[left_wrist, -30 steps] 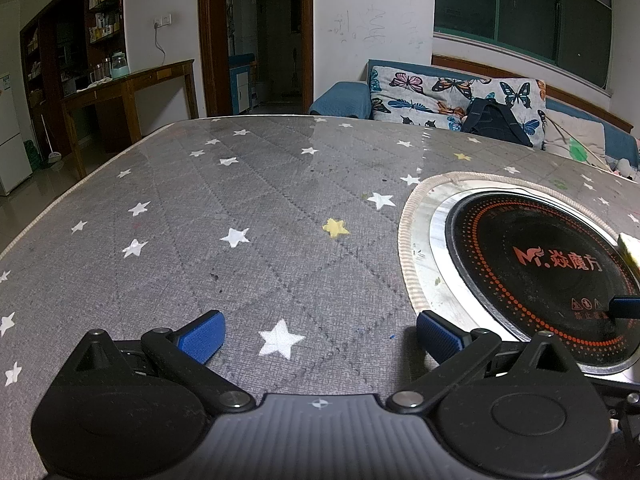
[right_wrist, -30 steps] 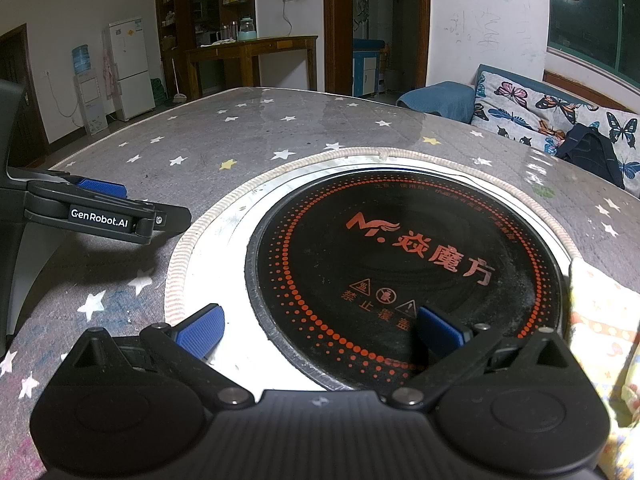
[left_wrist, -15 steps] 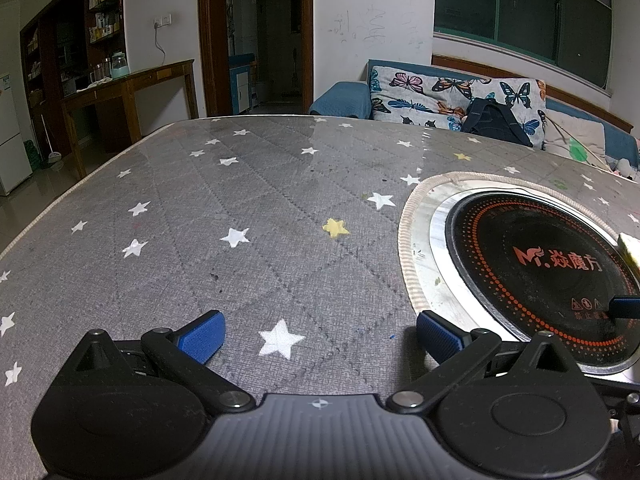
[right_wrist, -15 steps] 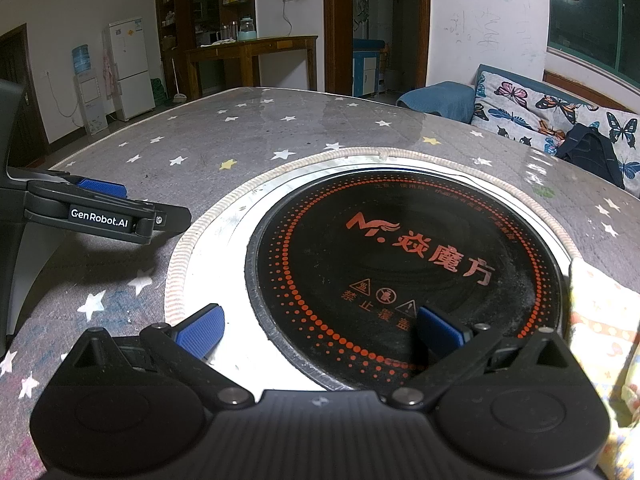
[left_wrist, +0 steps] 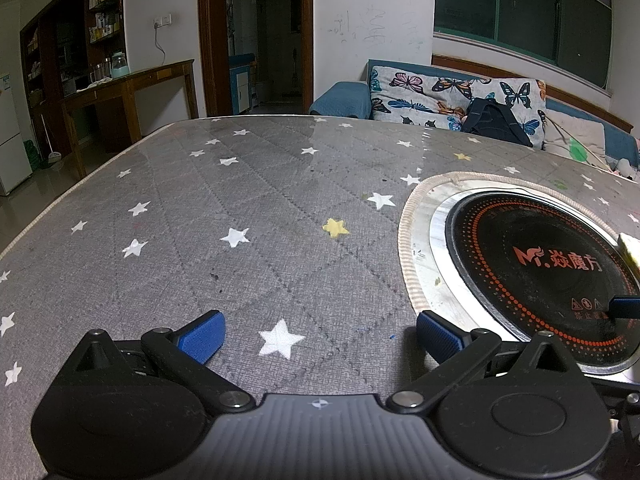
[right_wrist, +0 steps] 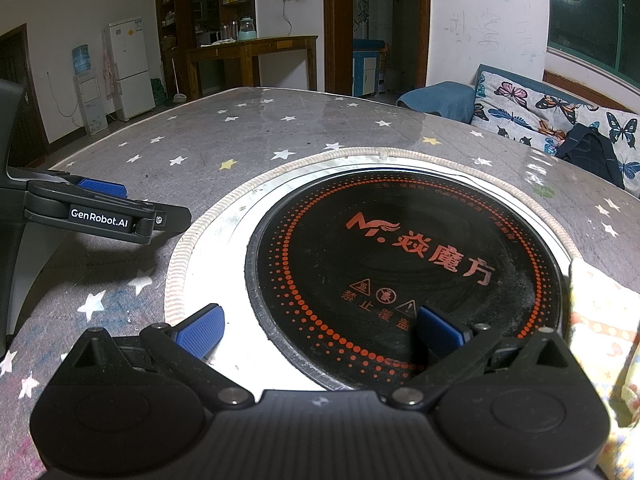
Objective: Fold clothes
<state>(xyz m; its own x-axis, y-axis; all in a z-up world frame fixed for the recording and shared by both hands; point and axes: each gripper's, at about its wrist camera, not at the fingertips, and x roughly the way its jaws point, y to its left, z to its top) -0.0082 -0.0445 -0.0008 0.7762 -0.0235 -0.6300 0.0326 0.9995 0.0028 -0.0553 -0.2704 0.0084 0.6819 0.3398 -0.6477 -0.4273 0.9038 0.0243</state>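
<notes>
A pale yellow patterned garment (right_wrist: 600,332) lies at the right edge of the table, partly cut off; a corner of it shows in the left wrist view (left_wrist: 630,246). My left gripper (left_wrist: 318,336) is open and empty over the grey star-printed tablecloth (left_wrist: 240,208); it also shows in the right wrist view (right_wrist: 100,208), left of the cooktop. My right gripper (right_wrist: 318,330) is open and empty, low over the near rim of the round black cooktop (right_wrist: 404,268), left of the garment. One of its fingertips (left_wrist: 626,307) shows in the left wrist view.
The built-in cooktop (left_wrist: 536,264) has a metal ring and braided rim. Behind the table stand a sofa with butterfly cushions (left_wrist: 452,92) and a dark bag (left_wrist: 496,122), a wooden side table (left_wrist: 132,88), a fridge (right_wrist: 130,66) and a doorway (left_wrist: 256,36).
</notes>
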